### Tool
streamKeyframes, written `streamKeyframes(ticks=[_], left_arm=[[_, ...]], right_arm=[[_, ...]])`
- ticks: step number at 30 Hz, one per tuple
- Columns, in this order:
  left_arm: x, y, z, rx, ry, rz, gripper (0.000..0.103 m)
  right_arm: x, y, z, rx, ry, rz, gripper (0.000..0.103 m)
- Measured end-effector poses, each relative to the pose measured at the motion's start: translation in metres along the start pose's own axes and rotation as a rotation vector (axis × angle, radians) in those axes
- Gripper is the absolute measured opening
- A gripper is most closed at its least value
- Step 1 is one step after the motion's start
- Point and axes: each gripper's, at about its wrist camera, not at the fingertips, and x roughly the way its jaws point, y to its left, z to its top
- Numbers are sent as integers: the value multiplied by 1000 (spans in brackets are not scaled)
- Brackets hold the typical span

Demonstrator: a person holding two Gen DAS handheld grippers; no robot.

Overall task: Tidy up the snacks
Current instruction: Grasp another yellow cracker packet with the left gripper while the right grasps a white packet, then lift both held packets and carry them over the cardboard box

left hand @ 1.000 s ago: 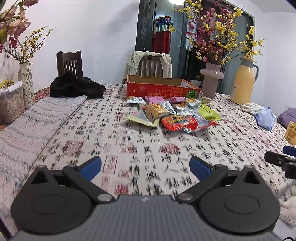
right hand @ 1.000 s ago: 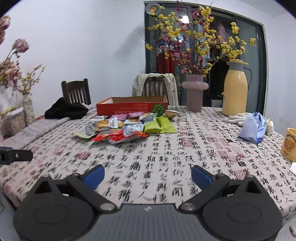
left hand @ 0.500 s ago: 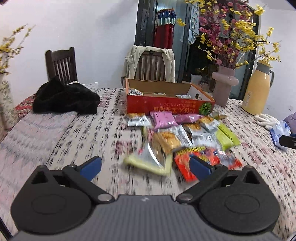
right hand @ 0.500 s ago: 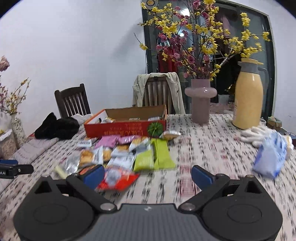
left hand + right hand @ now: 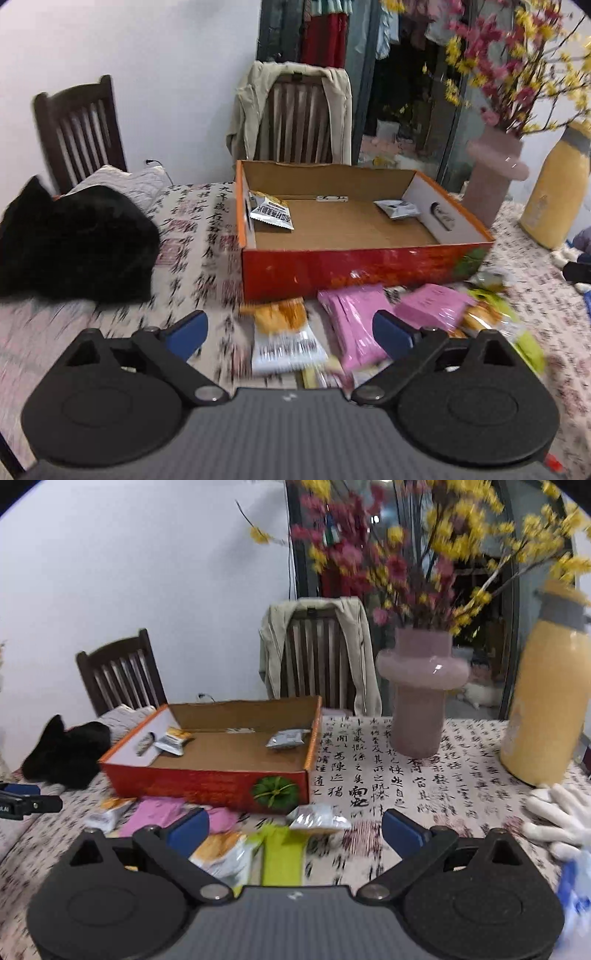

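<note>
Left gripper [image 5: 290,329]: jaws spread wide, nothing held, over an orange-and-white snack packet [image 5: 283,341] and pink packets [image 5: 352,325]. Right gripper [image 5: 295,828]: equally wide, nothing held, above a green packet [image 5: 282,853]. Loose snacks lie just before the red cardboard box [image 5: 354,267], which contains two packets.

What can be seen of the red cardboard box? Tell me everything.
The red cardboard box is a shallow open tray, glossy red outside with a green print at one front corner, plain brown inside, white end walls with hand cutouts. It sits flat on the tablecloth, holding two small snack packets; loose snacks crowd its front wall.
</note>
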Motion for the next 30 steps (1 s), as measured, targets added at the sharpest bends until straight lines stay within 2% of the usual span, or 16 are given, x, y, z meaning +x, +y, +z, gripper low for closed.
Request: streamKeyframes(ticks=[3,6,9,11,12,13,15,16,18,22,25,30], left_arm=[[37,1,6,33,36,-2,94],[66,5,4,49,88,4,89],[82,13,-3,37,111,3,86],[92,18,-9,25,130,2,78],[93,19,-10,28,130,3,77],[92,18,-12,46,116,15,71],[90,17,-12,58,110,9,59],[88,17,-12,54,109,-1,44],[85,18,-9,42,117,-10,42],[67,13,-6,53,95,-10,41],[37,7,-5,58,58,-30,41],[-21,-5,-15,47,-3,-64,41]], right_arm=[[49,-8,6,-15,73,-1,98],[92,-8,5,-68,132,-1,91],[121,-9,3,-89,157,-15,86],[133,-12,2,-81,169,-6,83],[139,-14,2,-68,178,-5,76],[142,-16,2,-57,183,-6,67],[147,-20,1,-28,198,9,64],[149,-22,0,-12,203,21,60],[147,-23,-2,12,216,43,54],[130,-17,-2,-9,194,19,52],[102,-15,0,5,160,28,52],[38,4,-14,-70,90,-5,52]])
